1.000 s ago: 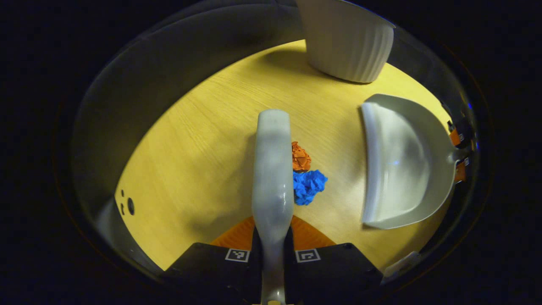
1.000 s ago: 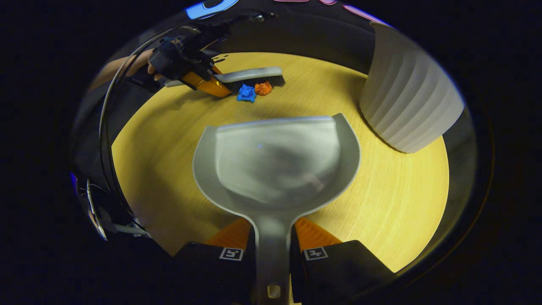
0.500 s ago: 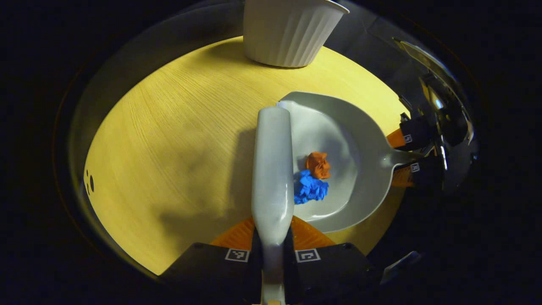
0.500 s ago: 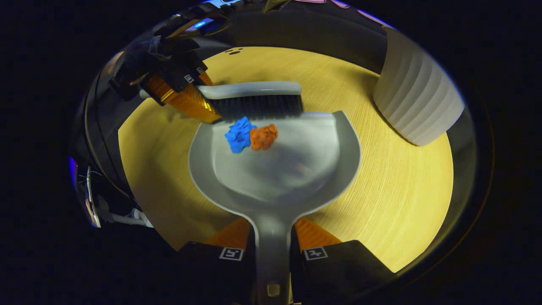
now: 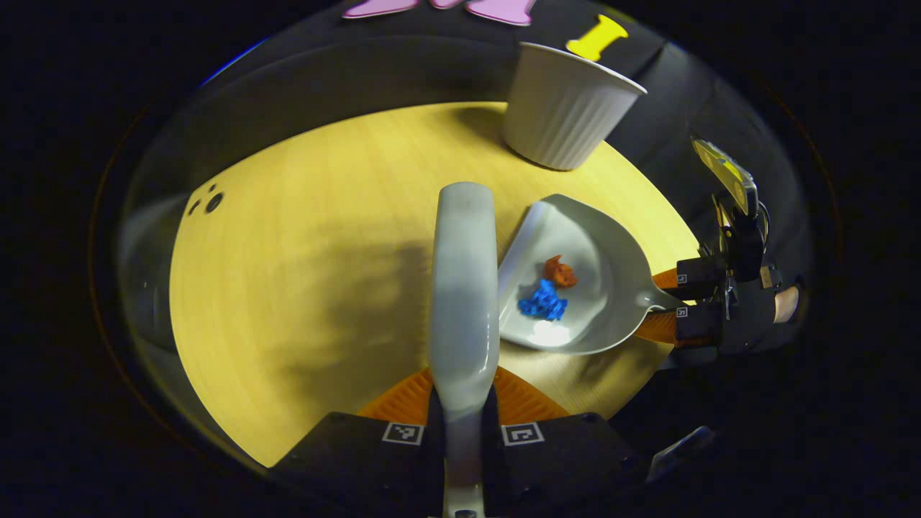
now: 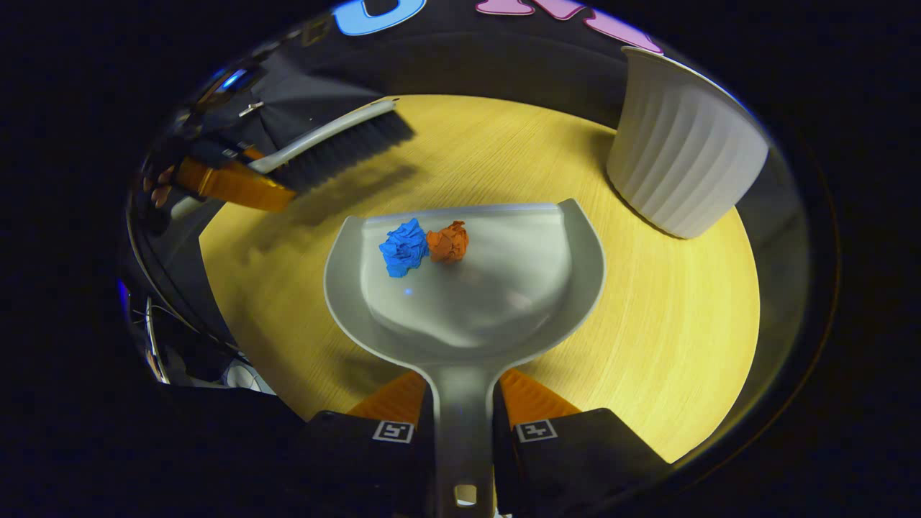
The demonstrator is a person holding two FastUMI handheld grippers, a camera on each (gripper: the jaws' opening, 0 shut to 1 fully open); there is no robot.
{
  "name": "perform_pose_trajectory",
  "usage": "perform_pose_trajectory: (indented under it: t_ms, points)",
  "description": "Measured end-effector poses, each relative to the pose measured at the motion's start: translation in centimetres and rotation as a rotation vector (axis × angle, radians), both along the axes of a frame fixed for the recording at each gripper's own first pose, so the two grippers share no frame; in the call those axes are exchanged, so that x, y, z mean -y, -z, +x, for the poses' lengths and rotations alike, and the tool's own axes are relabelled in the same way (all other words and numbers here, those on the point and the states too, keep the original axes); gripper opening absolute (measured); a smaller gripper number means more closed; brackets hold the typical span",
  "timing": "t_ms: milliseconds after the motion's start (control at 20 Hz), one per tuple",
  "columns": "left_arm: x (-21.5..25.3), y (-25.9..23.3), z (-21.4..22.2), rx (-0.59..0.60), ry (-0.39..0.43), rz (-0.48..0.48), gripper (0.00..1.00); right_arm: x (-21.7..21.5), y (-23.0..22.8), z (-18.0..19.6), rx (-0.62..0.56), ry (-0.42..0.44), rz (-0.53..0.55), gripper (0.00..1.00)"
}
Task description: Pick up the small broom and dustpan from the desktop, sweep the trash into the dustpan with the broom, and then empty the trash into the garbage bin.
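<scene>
Trash lay inside the dustpan: blue paper wad touching orange paper wad, both near the pan's front lip. Sat level over the yellow wooden counter, lip close to the surface; could not tell whether touching or slightly raised. Held by its grey handle, pinched between the orange fingers of the right claw, clenched on it from both sides. From the left gripper view, same dustpan seen off to the right with both wads in its bowl, blue wad and orange wad, and the right claw gripping the handle, a hand partly visible behind it.

Broom ran straight ahead from the left claw, grasped tight at the handle between both orange fingers. In the right gripper view, seen lifted well clear of the counter at the far left, dark bristles tilted and apart from the dustpan, casting a shadow on the wood.

White ribbed garbage bin stood upright on the counter's far right corner, near the dustpan but not touching. Inside of the bin hidden.

By judgement: pickup of both tools done, sweeping done, no loose trash seen on the counter. Left to do: carrying the dustpan to the bin and tipping the wads in, kept level on the way so the light wads near the lip would not roll out.
</scene>
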State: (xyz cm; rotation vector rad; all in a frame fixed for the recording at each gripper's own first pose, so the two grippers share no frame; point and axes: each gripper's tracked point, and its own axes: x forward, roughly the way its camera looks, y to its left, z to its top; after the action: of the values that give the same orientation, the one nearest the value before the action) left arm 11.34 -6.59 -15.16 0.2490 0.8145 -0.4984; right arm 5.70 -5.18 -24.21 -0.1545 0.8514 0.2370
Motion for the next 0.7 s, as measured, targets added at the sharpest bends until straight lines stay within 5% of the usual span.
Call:
perform_pose_trajectory:
  t_ms: [250,500,700]
  points:
    - [-5.4,1.1,-4.0,0.035,-0.13,-0.032,0.25,1.3,-3.3,-2.3,0.029,0.085,0.032,0.36]
    - [-6.1,1.8,-5.8,0.072,-0.123,-0.022,0.24,3.4,-8.0,-5.1,0.058,0.177,0.058,0.36]
    - [-5.8,1.8,-6.7,0.086,-0.128,-0.119,0.25,4.6,-13.0,-6.0,0.114,0.266,0.118,0.36]
